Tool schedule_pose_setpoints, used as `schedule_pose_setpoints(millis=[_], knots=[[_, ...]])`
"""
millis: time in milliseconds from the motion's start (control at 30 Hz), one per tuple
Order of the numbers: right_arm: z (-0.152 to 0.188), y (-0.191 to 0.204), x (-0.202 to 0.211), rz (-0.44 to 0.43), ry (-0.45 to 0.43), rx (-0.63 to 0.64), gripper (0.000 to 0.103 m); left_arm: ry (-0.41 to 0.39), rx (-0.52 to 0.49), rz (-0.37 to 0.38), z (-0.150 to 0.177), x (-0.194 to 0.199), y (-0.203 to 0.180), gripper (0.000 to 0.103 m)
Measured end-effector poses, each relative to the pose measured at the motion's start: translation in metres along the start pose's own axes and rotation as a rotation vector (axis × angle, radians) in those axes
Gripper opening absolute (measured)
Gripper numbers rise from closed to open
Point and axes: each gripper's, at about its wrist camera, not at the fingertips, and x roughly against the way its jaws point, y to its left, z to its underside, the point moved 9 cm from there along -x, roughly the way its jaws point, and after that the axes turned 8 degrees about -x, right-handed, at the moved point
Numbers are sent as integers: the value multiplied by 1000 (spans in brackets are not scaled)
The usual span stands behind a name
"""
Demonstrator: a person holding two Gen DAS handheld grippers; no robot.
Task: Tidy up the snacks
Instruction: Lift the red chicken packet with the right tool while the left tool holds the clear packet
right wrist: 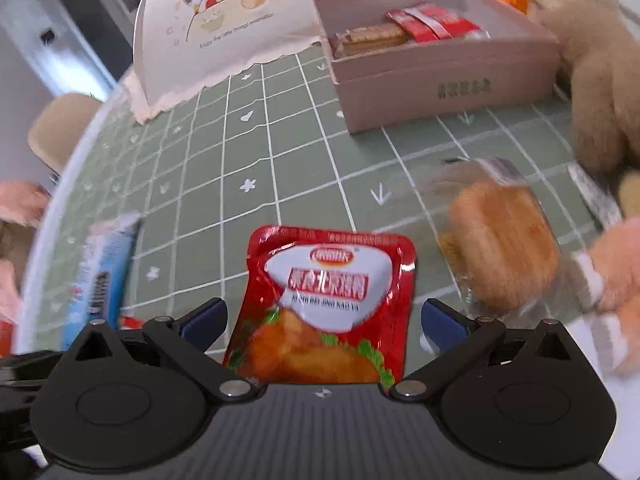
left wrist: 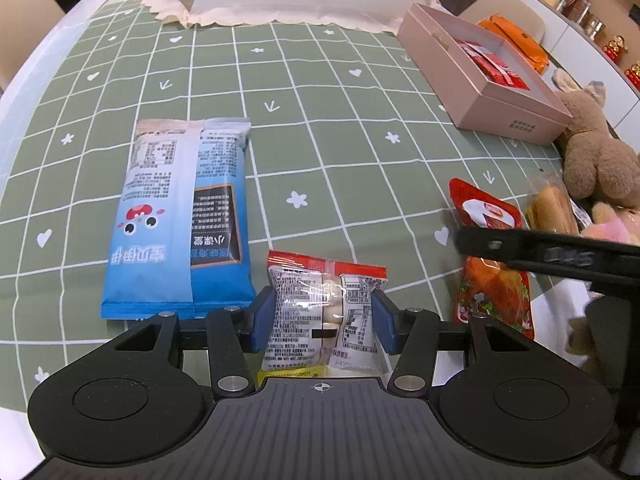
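**Snacks on the checked cloth, one packet pinched**

Green cloth with a white grid, hearts and small flowers covers the surface (left wrist: 320, 92), and a pale pink open cardboard box (left wrist: 516, 114) stands toward its far right with red sachets (left wrist: 496, 68) inside. Behind it lies an orange packet (left wrist: 516, 36), and a brown plush toy (left wrist: 596, 156) sits just beside the box's near corner.

The left hand-held gripper (left wrist: 323, 322) pinches a small clear packet with a red top edge and white printed labels (left wrist: 320, 300); both blue pads press on its sides. Just to its left a long blue and white snack bag (left wrist: 180, 220) lies flat on the cloth, printed side up.

The right hand-held gripper (right wrist: 322, 320) has its blue pads spread, apart from the glossy red pouch picturing roast meat (right wrist: 328, 300) that lies between them on the cloth. No pad touches the pouch in the right wrist view. To the right of the pouch rests a clear-wrapped golden bread roll (right wrist: 504, 248), blurred, and near it the edge of a pink plush toy (right wrist: 616, 264).
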Motion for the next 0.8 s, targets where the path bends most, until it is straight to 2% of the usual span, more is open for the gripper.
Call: schedule_pose_setpoints(millis=[100,200,400,467,567,633,700,767,800], knots=[[2,6,-6,46,-36,128,103,-2,6,4,1,1,1,56],[11,9,-5,47,-71,236,101,-6,11,8,2,2,2,56],[26,11,14,-27,-66,361,77,-6,6,8,2,2,2,56],[26,13,21,-44,-65,383,60,-5,3,7,1,1,2,56],[25,16,28,-22,-73,426,52,-4,0,4,1,1,1,56],[23,14,30,-19,-67,427,52,-4,0,4,2,1,1,56],[22,9,29,-18,-65,417,59,-5,2,4,2,1,1,56],[18,4,25,1,-77,426,76,-6,1,5,2,2,1,56],[17,2,23,-7,-77,430,77,-7,2,6,2,2,1,56]])
